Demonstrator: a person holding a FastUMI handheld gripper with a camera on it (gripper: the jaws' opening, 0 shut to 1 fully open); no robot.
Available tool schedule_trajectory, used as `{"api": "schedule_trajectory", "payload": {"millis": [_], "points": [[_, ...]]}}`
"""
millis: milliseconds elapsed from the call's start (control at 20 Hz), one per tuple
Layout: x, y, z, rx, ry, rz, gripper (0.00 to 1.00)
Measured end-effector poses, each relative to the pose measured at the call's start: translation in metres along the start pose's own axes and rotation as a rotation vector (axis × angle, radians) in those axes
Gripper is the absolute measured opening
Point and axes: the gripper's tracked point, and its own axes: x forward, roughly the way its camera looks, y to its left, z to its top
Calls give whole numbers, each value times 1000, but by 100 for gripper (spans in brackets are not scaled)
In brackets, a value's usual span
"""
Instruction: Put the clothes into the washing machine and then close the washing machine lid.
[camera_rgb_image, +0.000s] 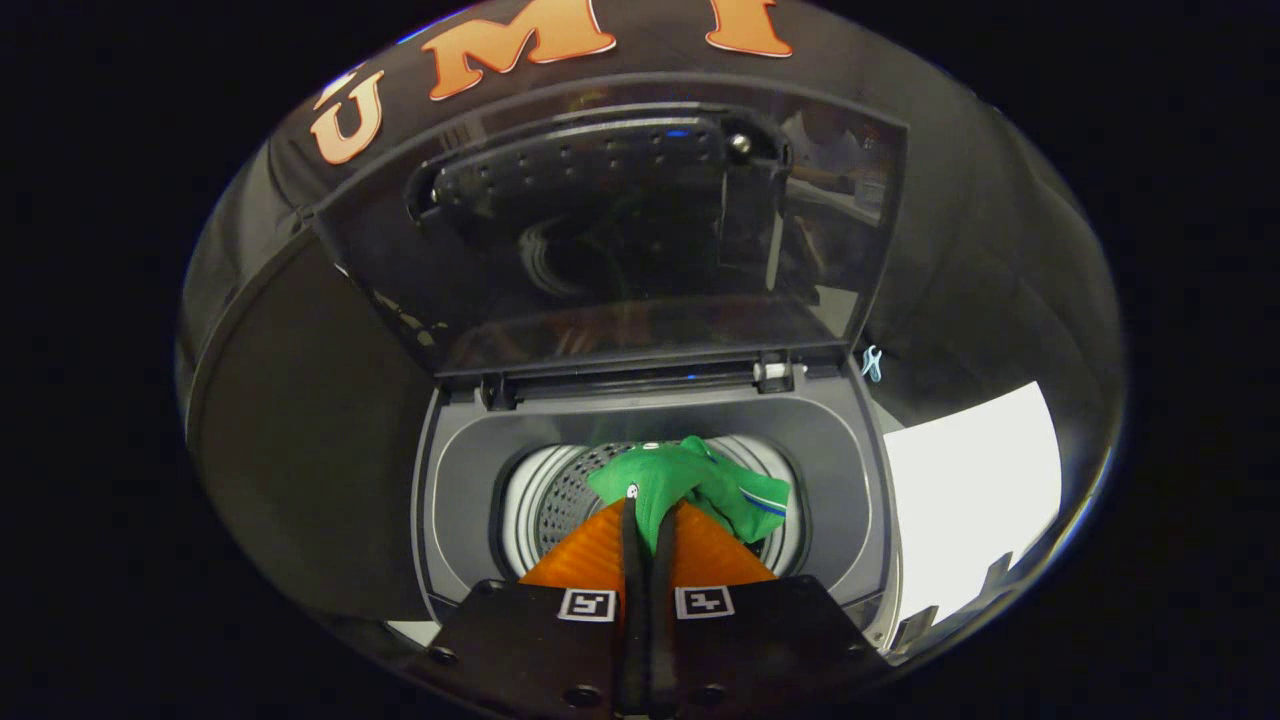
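Note:
A green garment (700, 488) with a blue and white trim hangs bunched from my gripper (648, 508), whose two fingers are pressed together on the cloth. It hangs over the round mouth of the washing machine's drum (548, 500), a pale perforated tub set in the grey top of the washing machine (460, 480). The dark glass lid (620, 240) stands raised behind the drum, hinged along the machine's back edge. The lower part of the garment is hidden behind my fingers.
Black booth cloth surrounds the machine at the back and left. A white surface (970, 500) lies to the right of the machine. A small pale blue clip (872, 363) sits near the lid's right hinge corner.

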Motion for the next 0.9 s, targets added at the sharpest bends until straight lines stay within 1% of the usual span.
{"api": "schedule_trajectory", "payload": {"millis": [150,350,400,450,600,650,750,800,900], "points": [[19,1,-13,9,38,-14,8],[28,1,-26,28,61,-18,10],[29,-1,-27,33,68,-25,10],[29,-6,-32,41,84,-35,16],[23,-13,-34,78,86,-34,17],[18,-16,-30,72,71,-37,25],[8,-21,-22,55,40,-43,24],[2,-23,-16,52,28,-48,28],[-10,-24,-8,52,2,-53,46]]}}
